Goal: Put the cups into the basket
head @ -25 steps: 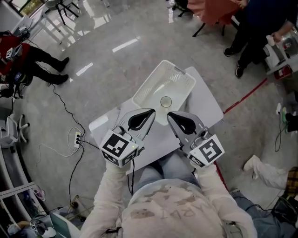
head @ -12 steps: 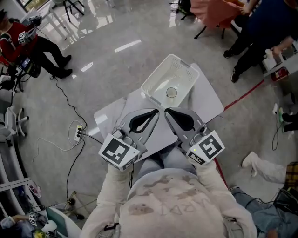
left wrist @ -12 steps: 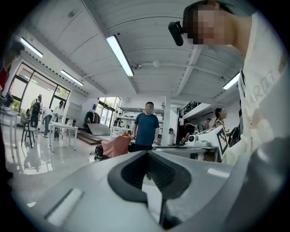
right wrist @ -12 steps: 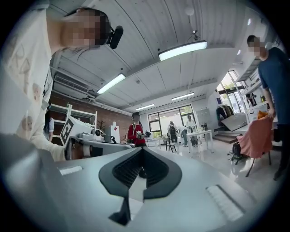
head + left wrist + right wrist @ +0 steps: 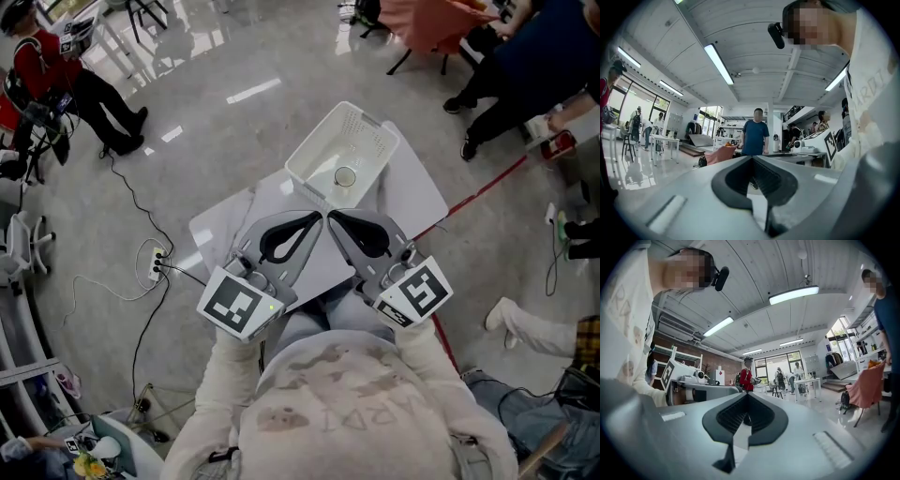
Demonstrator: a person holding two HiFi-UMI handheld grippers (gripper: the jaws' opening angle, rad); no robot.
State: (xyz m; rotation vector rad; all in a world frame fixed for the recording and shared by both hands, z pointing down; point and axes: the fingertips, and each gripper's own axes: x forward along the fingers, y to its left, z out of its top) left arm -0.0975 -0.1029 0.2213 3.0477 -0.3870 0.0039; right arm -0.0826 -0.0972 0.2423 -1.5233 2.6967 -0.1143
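A white basket (image 5: pixel 314 150) stands at the far end of a small white table (image 5: pixel 417 197) in the head view. One clear cup (image 5: pixel 346 176) sits upright inside it. My left gripper (image 5: pixel 316 219) and right gripper (image 5: pixel 331 218) are held up side by side over the table's near part, tips almost touching each other, short of the basket. Both are shut with nothing between the jaws. The left gripper view shows my left gripper (image 5: pixel 752 157) pointing out into the room, and the right gripper view shows my right gripper (image 5: pixel 746 395) doing the same. Neither shows the basket or a cup.
A power strip (image 5: pixel 156 269) with cables lies on the floor left of the table. A red line (image 5: pixel 478 192) runs across the floor at right. People stand around: one in red (image 5: pixel 56 70) at far left, others (image 5: pixel 525 66) at upper right, one in blue (image 5: pixel 755 136).
Both grippers have drawn closer together and slightly up, staying shut. The table and basket sit farther up in the head view. The cup stays in the basket.
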